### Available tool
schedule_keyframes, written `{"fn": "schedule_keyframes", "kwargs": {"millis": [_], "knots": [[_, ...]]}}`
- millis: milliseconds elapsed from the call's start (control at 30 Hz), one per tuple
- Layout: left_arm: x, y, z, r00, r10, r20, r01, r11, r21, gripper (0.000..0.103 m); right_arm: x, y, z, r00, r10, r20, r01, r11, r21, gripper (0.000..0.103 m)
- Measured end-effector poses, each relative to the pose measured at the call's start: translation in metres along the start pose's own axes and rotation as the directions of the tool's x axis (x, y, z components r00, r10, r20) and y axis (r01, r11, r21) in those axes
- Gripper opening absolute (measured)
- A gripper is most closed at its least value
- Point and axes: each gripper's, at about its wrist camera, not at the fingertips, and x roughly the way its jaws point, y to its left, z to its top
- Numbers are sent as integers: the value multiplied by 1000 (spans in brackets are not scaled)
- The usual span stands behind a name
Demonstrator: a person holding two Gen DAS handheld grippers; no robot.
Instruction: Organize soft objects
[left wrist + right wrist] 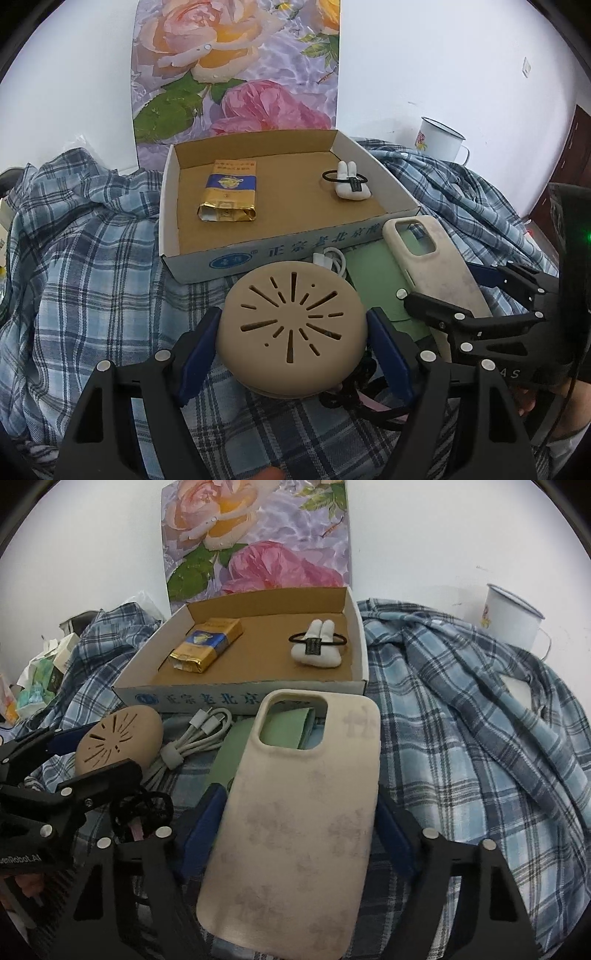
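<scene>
Both tongs grip something: the left tongs point(293, 343) clench a round tan slotted pad point(291, 325) at lower centre of the left view, and the right tongs point(299, 834) clasp a cream phone case point(295, 830) filling the centre of the right view. Between them lie a coiled white cable point(199, 738) and a green sheet point(225, 760). Just behind sits a cardboard box point(258, 254) holding a gold packet point(229, 192) and a white bunny hair tie point(347, 179). Plaid cloth point(461, 738) covers the surface; a white mug point(509, 616) stands upper right against the pale wall.

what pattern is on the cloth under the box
Blue, white and dark plaid on the cloth under the box, clearest in the right wrist view.
</scene>
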Motion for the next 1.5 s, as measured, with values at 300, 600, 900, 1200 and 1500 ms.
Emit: {"fn": "schedule_keyframes", "kwargs": {"millis": [300, 600, 900, 1200, 1500], "knots": [[-7, -1, 1, 1000, 8, 25, -8, 1000, -3, 80, -28, -3, 3, 994, 2, 105, -1, 1000, -13, 75], [-37, -14, 9, 994, 14, 110, -17, 999, 31, 80, -74, -3, 15, 967, 27, 253, -18, 999, -37, 75], [-79, -29, 27, 974, 65, 217, -82, 994, 69, 80, -125, 7, 34, 919, 53, 390, -17, 995, -95, 75], [-124, -35, 55, 937, 86, 339, -115, 991, 67, 80, -165, 17, 59, 857, 92, 508, -15, 988, -152, 75], [-150, -38, 93, 891, 106, 441, -149, 987, 64, 80, -195, 17, 88, 789, 104, 605, -2, 986, -167, 75]]}}
